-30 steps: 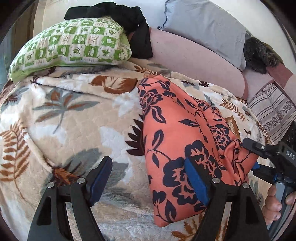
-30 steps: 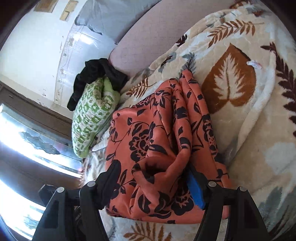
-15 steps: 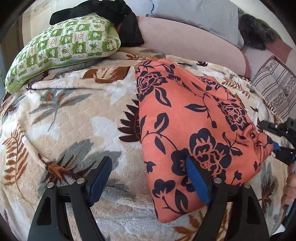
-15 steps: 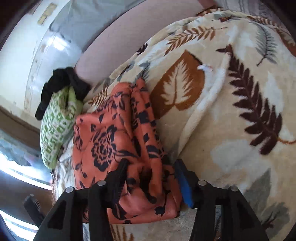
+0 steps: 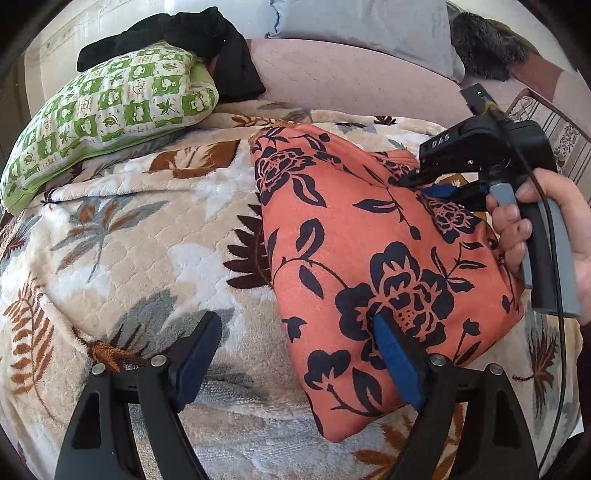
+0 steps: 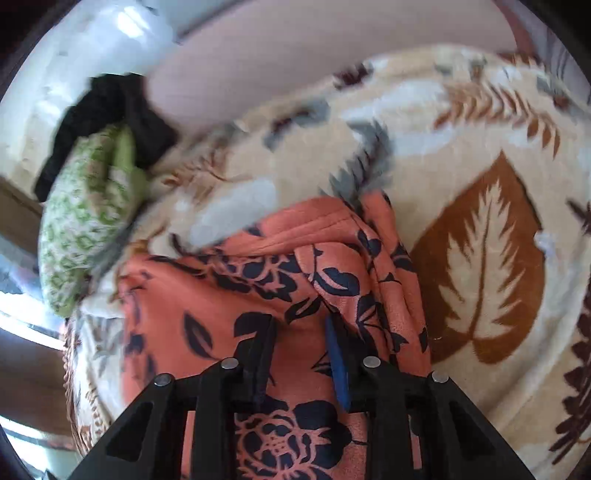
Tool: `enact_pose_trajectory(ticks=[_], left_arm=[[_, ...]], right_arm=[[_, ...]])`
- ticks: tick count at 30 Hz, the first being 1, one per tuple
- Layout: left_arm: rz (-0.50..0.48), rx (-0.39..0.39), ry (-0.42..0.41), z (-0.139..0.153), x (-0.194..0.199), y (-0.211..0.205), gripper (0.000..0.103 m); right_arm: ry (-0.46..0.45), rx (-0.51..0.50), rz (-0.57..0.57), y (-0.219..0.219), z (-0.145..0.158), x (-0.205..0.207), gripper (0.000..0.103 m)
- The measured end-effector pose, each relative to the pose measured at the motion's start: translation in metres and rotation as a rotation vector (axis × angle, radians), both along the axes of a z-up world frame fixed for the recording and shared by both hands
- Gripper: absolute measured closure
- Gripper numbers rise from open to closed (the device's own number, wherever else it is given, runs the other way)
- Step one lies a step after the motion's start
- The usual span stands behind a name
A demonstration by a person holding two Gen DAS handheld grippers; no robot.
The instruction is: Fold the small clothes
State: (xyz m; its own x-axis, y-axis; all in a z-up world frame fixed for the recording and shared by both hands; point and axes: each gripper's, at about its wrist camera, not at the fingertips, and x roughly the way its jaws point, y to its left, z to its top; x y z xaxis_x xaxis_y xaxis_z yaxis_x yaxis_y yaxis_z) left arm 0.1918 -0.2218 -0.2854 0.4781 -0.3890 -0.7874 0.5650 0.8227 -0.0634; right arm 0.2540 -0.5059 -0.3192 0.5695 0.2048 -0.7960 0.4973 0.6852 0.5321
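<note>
On the bed, near edge, both wrist views:
Bed: leaf-print blanket (image 5: 122, 236) covers it and serves as the folding surface; a pink headboard-like cushion lies along the far side.
Pillows: green-checked pillow (image 5: 107, 110) far left with a black garment (image 5: 207, 40) draped over it; grey pillow (image 5: 369, 22) far right. All well apart from the work, likely pushed back to leave room.
Task garment: orange floral garment (image 5: 369, 258) lies right of centre, already doubled into a long shape, narrow end far, broad end near. Its far-right part is bunched and lifted off the blanket.
Right hand-held gripper (image 6: 299, 350): jaws have just been closing, now narrow, with a ridge of the orange cloth between the pads; it looks pinched. Probable reason: to carry this edge over for the next fold.
Right hand (image 5: 535, 229): wrapped round the grip, seen from the left wrist view.
Left hand-held gripper (image 5: 295, 354): jaws have just been opening, now wide and empty; right pad rests at the garment's near end, left pad over bare blanket. Likely poised to take that corner.
Stage (judgement): mid-fold, not finished.
</note>
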Motion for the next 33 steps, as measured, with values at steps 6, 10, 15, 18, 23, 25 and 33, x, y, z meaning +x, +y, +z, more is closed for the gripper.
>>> enact_pose_trajectory(ticks=[6, 10, 15, 18, 23, 25, 33], left_arm=[[0.049, -0.048, -0.016, 0.016, 0.001, 0.013, 0.017], [0.048, 0.006, -0.041, 0.017, -0.004, 0.013, 0.017], [0.044, 0.022, 0.039, 0.002, -0.006, 0.017, 0.016], [0.043, 0.028, -0.002, 0.009, -0.009, 0.021, 0.016], [0.066, -0.016, 0.043, 0.009, -0.003, 0.031, 0.016], [0.055, -0.013, 0.036, 0.008, -0.003, 0.03, 0.016], [0.019, 0.013, 0.021, 0.005, -0.002, 0.027, 0.016]], right_arm=[[-0.128, 0.013, -0.026, -0.005, 0.048, -0.053, 0.071], [-0.128, -0.047, 0.063, 0.022, 0.054, -0.104, 0.071], [-0.037, -0.104, 0.062, 0.032, 0.01, -0.155, 0.067], [0.002, -0.104, 0.041, 0.026, 0.033, -0.149, 0.063], [-0.119, -0.162, 0.162, 0.055, 0.094, -0.084, 0.063], [-0.13, -0.157, 0.219, 0.074, 0.102, -0.042, 0.063], [0.047, -0.046, 0.254, 0.1, 0.018, 0.099, 0.066]])
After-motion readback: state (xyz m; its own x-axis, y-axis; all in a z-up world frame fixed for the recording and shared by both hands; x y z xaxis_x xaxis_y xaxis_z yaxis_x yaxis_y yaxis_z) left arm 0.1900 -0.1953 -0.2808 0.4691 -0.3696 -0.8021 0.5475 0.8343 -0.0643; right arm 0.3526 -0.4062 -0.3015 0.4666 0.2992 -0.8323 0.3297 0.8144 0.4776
